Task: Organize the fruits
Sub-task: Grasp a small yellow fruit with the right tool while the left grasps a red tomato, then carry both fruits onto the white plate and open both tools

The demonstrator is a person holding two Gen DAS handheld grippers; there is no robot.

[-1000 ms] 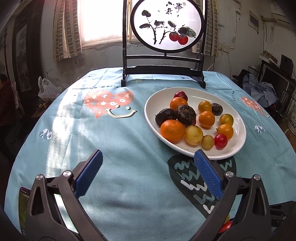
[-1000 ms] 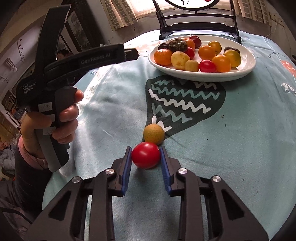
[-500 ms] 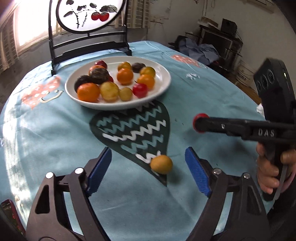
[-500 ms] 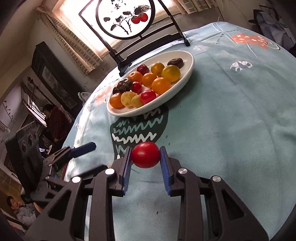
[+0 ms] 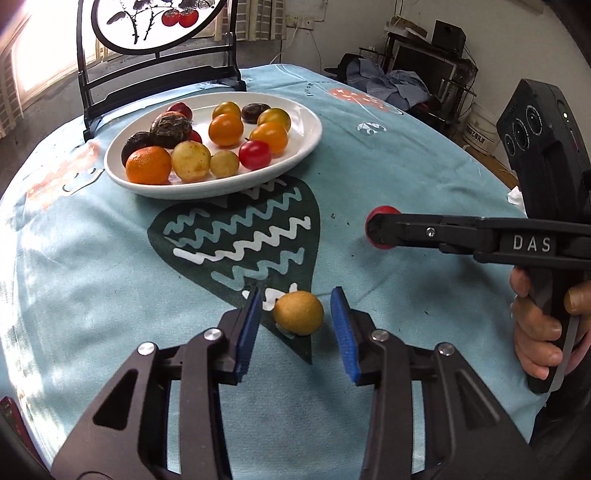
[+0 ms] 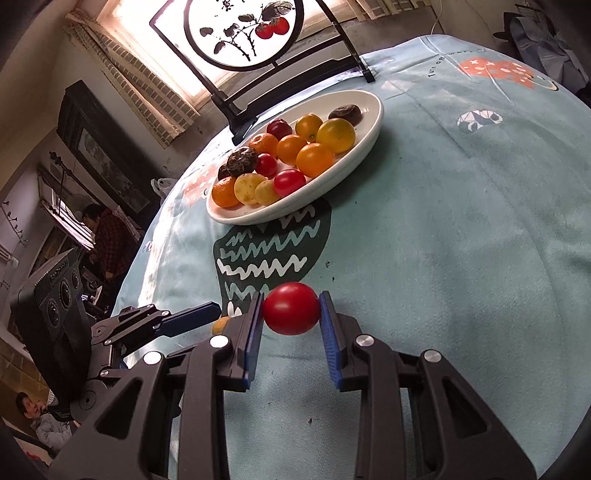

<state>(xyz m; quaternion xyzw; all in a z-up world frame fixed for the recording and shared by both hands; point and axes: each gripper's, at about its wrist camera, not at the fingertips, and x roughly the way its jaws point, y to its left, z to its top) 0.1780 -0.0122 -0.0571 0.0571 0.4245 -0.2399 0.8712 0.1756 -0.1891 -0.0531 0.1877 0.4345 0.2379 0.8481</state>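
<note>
A white oval plate [image 5: 306, 147] holds several fruits: oranges, yellow ones, red tomatoes, dark ones. It also shows in the right wrist view [image 6: 369, 129]. A small yellow-brown fruit [image 5: 298, 312] lies on the cloth between the blue pads of my left gripper [image 5: 298, 317], which is open around it with gaps on both sides. My right gripper [image 6: 291, 314] is shut on a red tomato [image 6: 291, 308] and holds it above the cloth; it shows in the left wrist view [image 5: 382, 228], right of the yellow fruit.
A round table under a light blue cloth [image 5: 388, 155] with a dark heart print [image 5: 243, 240]. A black stand with a round painted screen [image 5: 155, 22] stands behind the plate. The table edge runs along the right.
My left gripper has moved in on the yellow-brown fruit and its jaws have narrowed around it. My right gripper, still holding the tomato, has shifted a little.
</note>
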